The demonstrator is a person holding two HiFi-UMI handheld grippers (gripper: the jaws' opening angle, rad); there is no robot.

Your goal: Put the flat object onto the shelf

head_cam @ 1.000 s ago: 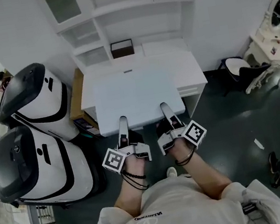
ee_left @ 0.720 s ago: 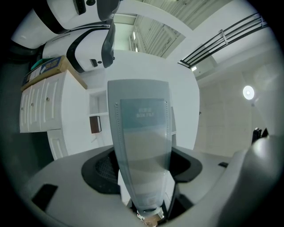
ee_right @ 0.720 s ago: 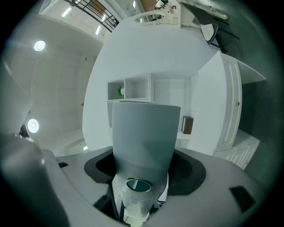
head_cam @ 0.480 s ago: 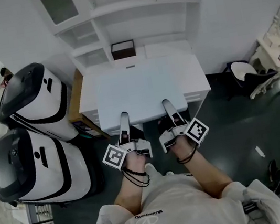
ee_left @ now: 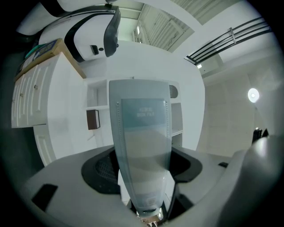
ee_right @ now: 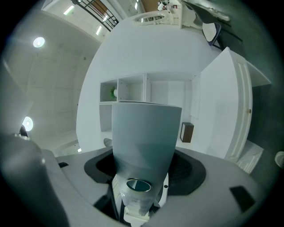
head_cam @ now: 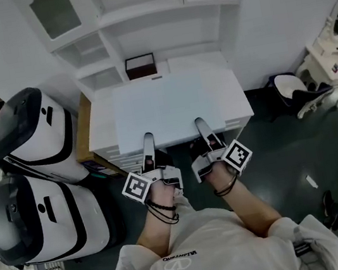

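Head view looks down on two big white-and-black pods (head_cam: 24, 133) at the far left, with a wood-sided low cabinet (head_cam: 82, 136) just beside them. Next comes the left gripper (head_cam: 149, 142), held in the person's left hand (head_cam: 158, 195). Its jaws are clamped on the near edge of the flat white board (head_cam: 170, 105), with the upper finger lying on top of the panel. The board lies level between the person and the white shelf unit (head_cam: 155, 11). Seen from above, it overlaps the white desk top (head_cam: 100, 123) below the shelves; whether it touches that top cannot be told. A small dark brown box (head_cam: 140, 66) sits on the unit just past the board's far edge.

Left gripper view shows one broad grey finger (ee_left: 141, 133) filling the middle, with the other hidden behind it.

To the right, the right gripper (head_cam: 200, 126) grips the same near edge in the same way, well apart from the left one. Right gripper view likewise shows a single wide finger (ee_right: 144, 133), with the brown box beside it. A white chair (head_cam: 289, 86) stands on the dark floor (head_cam: 300, 154) at the far right.
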